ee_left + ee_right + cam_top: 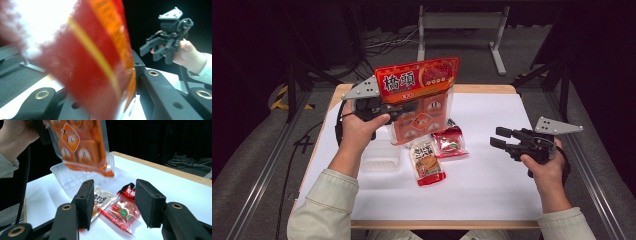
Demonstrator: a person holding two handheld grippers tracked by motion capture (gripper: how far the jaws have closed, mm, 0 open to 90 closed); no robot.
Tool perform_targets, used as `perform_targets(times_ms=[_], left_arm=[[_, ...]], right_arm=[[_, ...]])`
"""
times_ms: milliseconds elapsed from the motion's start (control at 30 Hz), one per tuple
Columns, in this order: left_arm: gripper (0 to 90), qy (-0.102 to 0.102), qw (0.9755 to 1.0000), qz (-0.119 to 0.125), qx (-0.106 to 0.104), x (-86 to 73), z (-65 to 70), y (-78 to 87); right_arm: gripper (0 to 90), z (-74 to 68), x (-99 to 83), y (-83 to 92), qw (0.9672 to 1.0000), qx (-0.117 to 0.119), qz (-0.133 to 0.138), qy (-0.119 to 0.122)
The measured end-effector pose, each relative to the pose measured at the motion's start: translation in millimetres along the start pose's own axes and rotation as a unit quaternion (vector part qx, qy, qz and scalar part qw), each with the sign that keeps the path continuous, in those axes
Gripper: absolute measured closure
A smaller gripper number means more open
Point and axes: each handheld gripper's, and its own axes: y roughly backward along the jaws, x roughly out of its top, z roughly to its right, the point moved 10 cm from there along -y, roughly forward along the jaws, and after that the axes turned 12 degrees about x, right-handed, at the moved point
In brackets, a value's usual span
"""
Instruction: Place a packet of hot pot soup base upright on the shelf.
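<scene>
The white worktop (492, 170) carries a clear plastic tray (381, 157) and two small snack packets (428, 161), (449, 142). Above them the left tool (404, 107) grips the big orange pouch (419, 97) by its side, lifted clear, probably for packing. The right tool (502, 137) hangs unclenched and empty, ready to help.

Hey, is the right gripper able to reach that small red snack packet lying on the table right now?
Probably yes: the right gripper is open and empty, and the red packet lies uncovered ahead of its jaws.
</scene>
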Motion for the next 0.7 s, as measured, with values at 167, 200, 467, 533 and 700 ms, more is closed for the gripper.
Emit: perform_targets(times_ms=[167, 200, 467, 533, 700], left_arm=[[72.1, -0.007, 0.9999, -0.001, 0.014, 1.0, -17.4, 7.0], [72.1, -0.008, 0.9998, 0.000, 0.017, 1.1, -21.6, 8.4], [72.0, -0.019, 0.9986, -0.001, 0.048, -2.9, -53.6, 13.9], [72.0, -0.019, 0.9982, -0.004, 0.056, -4.9, -60.2, 15.8], [72.0, -0.023, 0.9972, -0.014, 0.070, -6.8, -70.9, 19.4]], right_arm=[[51.1, -0.2, -4.8, 10.9, 0.9999, -0.014, 0.002, -0.006], [51.1, -0.3, -5.9, 13.3, 0.9998, -0.018, 0.002, -0.007], [51.2, -1.3, -11.9, 31.1, 0.9992, -0.033, 0.010, -0.021], [51.1, -1.0, -12.6, 33.6, 0.9990, -0.035, 0.013, -0.023], [51.0, -0.7, -14.5, 37.6, 0.9988, -0.036, 0.016, -0.029]])
